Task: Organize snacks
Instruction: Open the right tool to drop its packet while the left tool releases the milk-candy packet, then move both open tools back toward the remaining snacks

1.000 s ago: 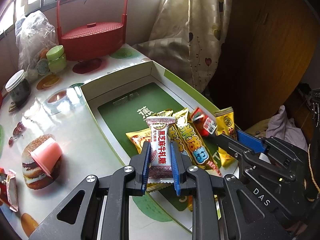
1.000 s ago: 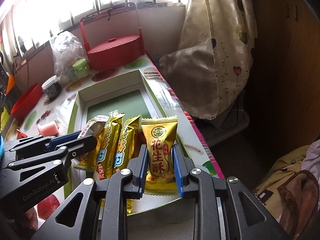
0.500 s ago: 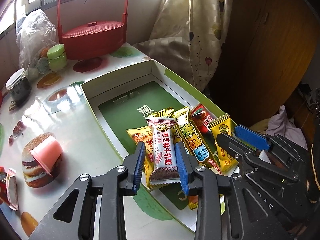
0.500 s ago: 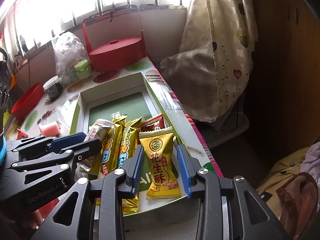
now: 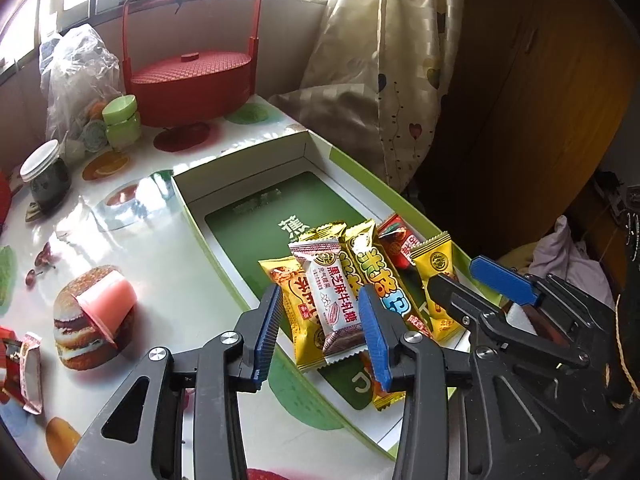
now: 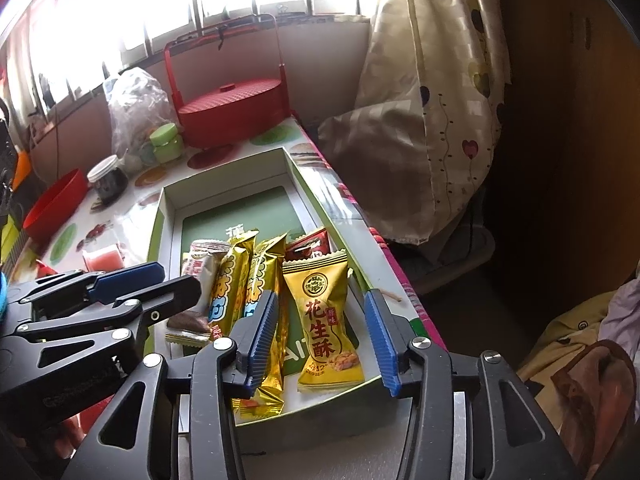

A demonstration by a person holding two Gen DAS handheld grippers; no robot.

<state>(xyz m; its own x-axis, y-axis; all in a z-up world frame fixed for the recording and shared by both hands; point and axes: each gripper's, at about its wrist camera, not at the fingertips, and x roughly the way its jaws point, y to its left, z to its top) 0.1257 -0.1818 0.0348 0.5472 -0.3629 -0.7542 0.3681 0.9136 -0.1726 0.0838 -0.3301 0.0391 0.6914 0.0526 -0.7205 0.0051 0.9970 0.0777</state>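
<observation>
A shallow green-and-white box [image 5: 240, 168] [image 6: 168, 208] lies on the table and holds several snack packets. My left gripper [image 5: 320, 334] is open, its jaws either side of a white sesame-candy packet [image 5: 328, 296] that lies in the box on the yellow packets. My right gripper [image 6: 320, 334] is open over a yellow peanut-crisp packet [image 6: 326, 320] lying at the box's right side; the packet also shows in the left wrist view [image 5: 436, 276]. Gold bars [image 6: 240, 280] and a red packet [image 6: 310, 245] lie beside it.
A pink jelly cup [image 5: 106, 304] and a red-and-pink packet [image 5: 24, 364] lie on the table left of the box. A red lidded basket [image 5: 192, 80], green jars [image 5: 120, 120], a dark jar [image 5: 46, 178], a plastic bag [image 5: 76, 76] and a red bowl [image 6: 56, 204] stand behind. A curtain [image 6: 432, 92] hangs right.
Both grippers opened and let go of their packets. The white packet and the yellow peanut-crisp packet now lie in the box. Both grippers drew back a little.
</observation>
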